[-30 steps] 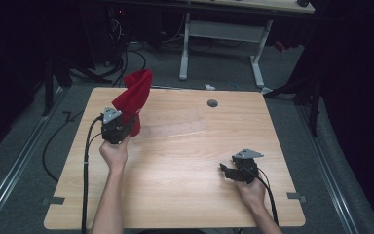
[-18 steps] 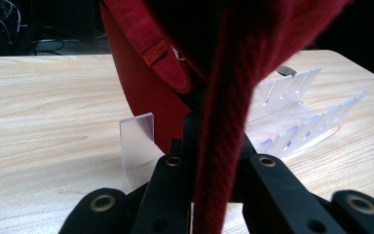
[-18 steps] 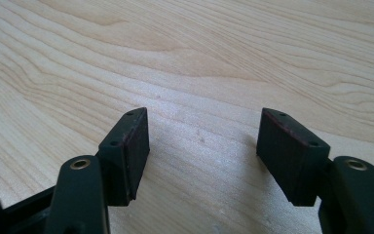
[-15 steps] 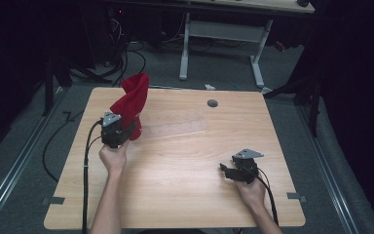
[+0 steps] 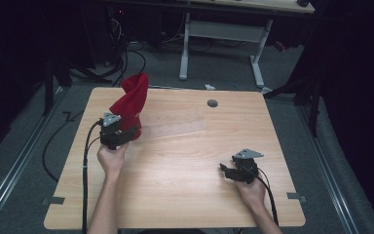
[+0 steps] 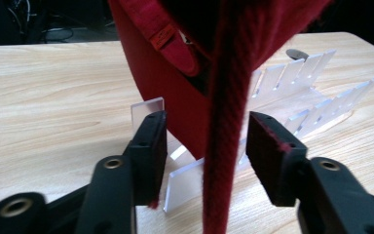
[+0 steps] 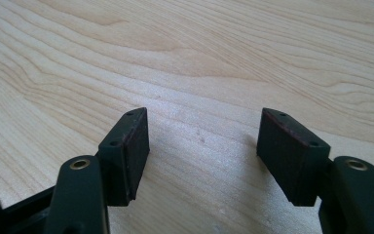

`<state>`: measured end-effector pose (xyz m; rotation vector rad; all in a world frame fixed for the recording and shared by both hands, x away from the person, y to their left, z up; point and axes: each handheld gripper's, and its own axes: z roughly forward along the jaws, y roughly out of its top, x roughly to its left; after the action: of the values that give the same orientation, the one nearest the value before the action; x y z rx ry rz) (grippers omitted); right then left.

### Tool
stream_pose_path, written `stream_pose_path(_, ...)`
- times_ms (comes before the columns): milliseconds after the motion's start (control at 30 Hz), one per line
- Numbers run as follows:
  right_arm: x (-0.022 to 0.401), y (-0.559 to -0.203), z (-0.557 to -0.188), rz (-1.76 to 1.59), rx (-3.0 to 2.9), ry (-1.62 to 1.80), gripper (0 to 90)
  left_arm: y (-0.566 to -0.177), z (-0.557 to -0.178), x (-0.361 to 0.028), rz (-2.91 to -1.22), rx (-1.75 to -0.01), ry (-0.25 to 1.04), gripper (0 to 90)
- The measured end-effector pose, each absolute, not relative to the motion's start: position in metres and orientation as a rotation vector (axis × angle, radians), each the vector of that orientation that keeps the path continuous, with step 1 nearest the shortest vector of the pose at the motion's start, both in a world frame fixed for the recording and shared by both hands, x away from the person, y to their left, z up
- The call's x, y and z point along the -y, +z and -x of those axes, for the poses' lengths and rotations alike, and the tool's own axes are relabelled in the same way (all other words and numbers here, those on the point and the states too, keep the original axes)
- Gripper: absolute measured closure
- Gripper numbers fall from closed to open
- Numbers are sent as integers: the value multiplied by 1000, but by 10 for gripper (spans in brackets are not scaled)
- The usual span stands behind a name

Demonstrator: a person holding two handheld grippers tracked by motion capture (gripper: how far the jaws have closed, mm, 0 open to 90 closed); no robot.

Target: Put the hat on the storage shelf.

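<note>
So the red cloth thing point(image 5: 131, 105) — looks like a cap or similar, can't say for sure — stands tall at the far-left part of the desk point(image 5: 185, 195), draped up over a clear acrylic rack point(image 6: 292, 92) whose slats run off toward the desk's middle. Its long axis is roughly upright, leaning a bit away from the person.

The left gripper point(image 5: 119, 134) is right at its base, way nearer than the other hand. In the left gripper view a red strap or seam point(image 6: 224, 161) hangs straight down between the fingers point(image 6: 151, 146), but there's a gap either side — parted, nothing pinched. My guess is any grab turns on that strap sitting dead centre; closing would catch it.

The left hand point(image 5: 112, 158) holds its gripper pointing forward, low to the desk. The right gripper point(image 5: 236, 170) sits well apart at the near-right, fingers spread wide over bare wood, holding nothing.
</note>
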<state>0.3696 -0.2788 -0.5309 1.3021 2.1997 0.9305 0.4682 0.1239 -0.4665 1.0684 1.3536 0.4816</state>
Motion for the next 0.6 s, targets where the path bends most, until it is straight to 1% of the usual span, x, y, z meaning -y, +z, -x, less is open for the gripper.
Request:
stream_pose_path(167, 279, -531, -370, -1302, -2200, 930, 365, -463, -465, -125, -1075, -1351, 484, 439)
stream_pose_path(400, 279, -531, -370, -1302, -2200, 931, 365, -462, -459, -125, -1114, -1363, 490, 435)
stream_pose_path(600, 279, -531, -370, -1302, -2200, 931, 365, -461, -454, -128, -1089, -1363, 483, 428)
